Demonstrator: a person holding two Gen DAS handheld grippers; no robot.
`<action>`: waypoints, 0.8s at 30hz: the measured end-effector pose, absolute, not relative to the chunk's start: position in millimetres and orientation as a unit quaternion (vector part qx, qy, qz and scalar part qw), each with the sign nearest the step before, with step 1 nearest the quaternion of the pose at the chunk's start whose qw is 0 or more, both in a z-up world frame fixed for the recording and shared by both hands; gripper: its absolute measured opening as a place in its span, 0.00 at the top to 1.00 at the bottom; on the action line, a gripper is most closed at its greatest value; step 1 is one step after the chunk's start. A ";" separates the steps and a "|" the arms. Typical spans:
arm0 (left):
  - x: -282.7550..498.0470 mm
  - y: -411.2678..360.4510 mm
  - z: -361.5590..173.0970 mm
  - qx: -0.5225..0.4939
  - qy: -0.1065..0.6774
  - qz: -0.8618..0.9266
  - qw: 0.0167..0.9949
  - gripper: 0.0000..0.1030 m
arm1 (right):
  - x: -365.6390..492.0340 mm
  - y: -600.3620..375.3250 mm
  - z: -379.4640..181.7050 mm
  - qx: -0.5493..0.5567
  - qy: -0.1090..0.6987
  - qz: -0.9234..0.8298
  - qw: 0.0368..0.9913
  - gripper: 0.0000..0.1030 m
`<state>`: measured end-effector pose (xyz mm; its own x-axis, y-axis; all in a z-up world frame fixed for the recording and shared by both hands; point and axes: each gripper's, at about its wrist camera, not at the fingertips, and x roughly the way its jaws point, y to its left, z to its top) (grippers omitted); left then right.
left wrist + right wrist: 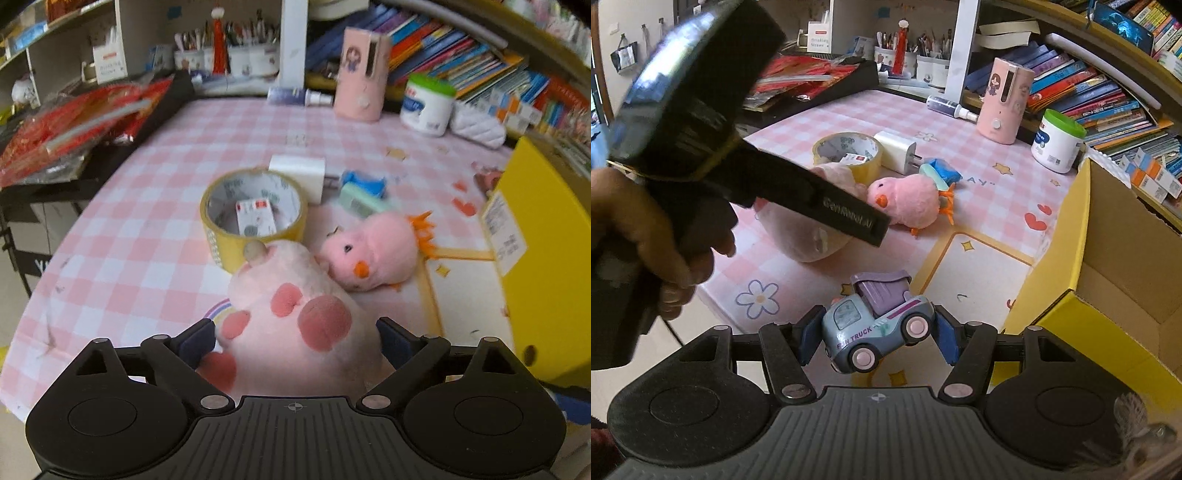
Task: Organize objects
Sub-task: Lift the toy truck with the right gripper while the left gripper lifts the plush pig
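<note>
left gripper [295, 341] hangs wide open straddling the spotted pink plush [295, 325] on the checked table [129, 229], so I'd push deeper before squeezing, while the right gripper [875, 338] clamps the toy truck [877, 325] with open room toward the yellow box [1067, 243] rim.

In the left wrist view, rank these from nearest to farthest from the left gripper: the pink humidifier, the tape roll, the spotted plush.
1. spotted plush, between the open jaws of the left gripper.
2. tape roll, mid-table, just beyond the plush.
3. pink humidifier, upright at the table's far edge by the books.
</note>
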<state>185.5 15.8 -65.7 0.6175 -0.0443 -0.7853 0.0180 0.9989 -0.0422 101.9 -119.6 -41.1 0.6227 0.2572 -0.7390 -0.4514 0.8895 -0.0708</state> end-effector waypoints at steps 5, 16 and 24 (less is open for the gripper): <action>186.3 23.1 -68.0 -0.033 0.441 -0.020 0.897 0.29 | 105.3 -128.5 -41.2 -0.117 0.390 0.185 0.894 0.42; 117.8 48.6 -9.8 -0.093 0.399 -0.078 0.909 0.30 | 89.2 -127.6 -25.4 -0.084 0.380 0.159 0.907 0.42; 62.8 64.7 -3.4 -0.098 0.407 -0.110 0.902 0.30 | 49.5 -121.2 -7.6 -0.055 0.363 0.142 0.919 0.42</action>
